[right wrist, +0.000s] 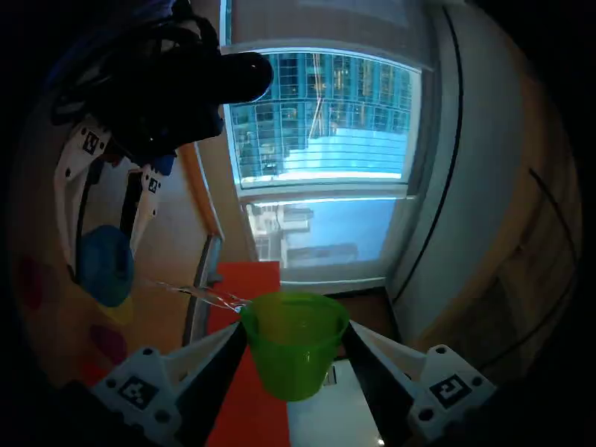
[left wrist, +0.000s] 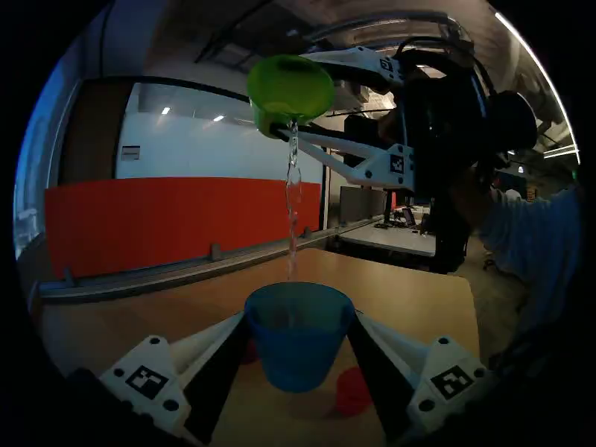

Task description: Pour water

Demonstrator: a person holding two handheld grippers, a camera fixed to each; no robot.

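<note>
**Item** — small green translucent plastic cup (left wrist: 290,89), upper centre of the left gripper view. The right gripper (left wrist: 304,97) is clasping it by its side walls with both fingers pressing. It is tipping the cup so that a thin stream of water (left wrist: 292,201) is falling from the lip.

**Item** — small blue translucent plastic cup (left wrist: 298,350), lower centre of the same view. The left gripper (left wrist: 298,328) is pinching it upright at mid-wall, and the cup is catching the stream. I cannot tell whether it is resting on the pale wooden table (left wrist: 417,298) or hanging just over it.

**Handling:** both cups are looking light and thin-walled, likely yielding under a hard squeeze and slick once wet. The blue one is probably growing heavier as it fills. The best hold is on opposite sides, below the rim.

**Writing:** neither cup is showing a brand or label. The fingers are carrying square black-and-white marker patches (left wrist: 145,380), which are not text. A small wall sign (left wrist: 130,153) at upper left is too small to read.
</note>
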